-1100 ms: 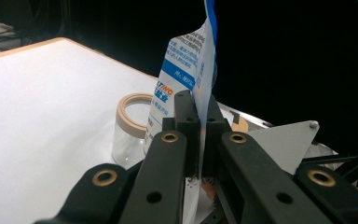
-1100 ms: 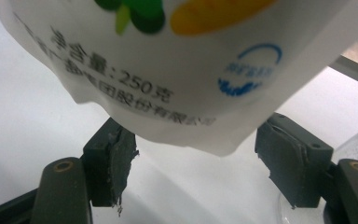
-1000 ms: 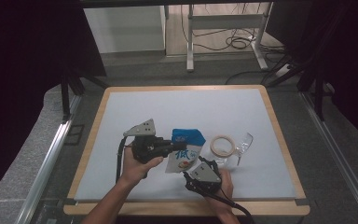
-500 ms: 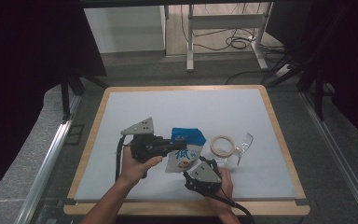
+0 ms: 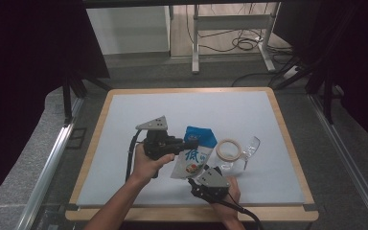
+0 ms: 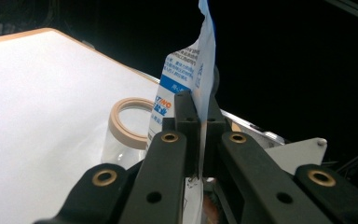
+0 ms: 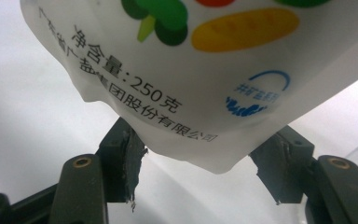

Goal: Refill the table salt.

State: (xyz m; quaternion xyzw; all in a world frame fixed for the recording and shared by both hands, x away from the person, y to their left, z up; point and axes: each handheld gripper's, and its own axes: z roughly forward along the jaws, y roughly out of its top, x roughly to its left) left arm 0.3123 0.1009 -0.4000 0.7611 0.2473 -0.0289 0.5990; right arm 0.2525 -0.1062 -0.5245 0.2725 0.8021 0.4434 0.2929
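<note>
While the left gripper (image 5: 188, 144) clamps one edge of the blue-and-white soft plastic pouch (image 5: 194, 158), lifted over the white table mat (image 5: 124, 124), the right gripper (image 5: 202, 178) has been closing, pads not yet touching. Judged light, limp, slippery; take hold at a flat edge.

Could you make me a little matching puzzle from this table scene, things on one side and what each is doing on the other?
1. left gripper
2. right gripper
3. pouch
4. tape roll

a. lies flat on the mat
b. jaws apart around the pouch's bottom edge, just been closing
c. clamped shut on the pouch's edge
d. blue and white, held up off the mat

Pairs: 1-c, 2-b, 3-d, 4-a
</note>
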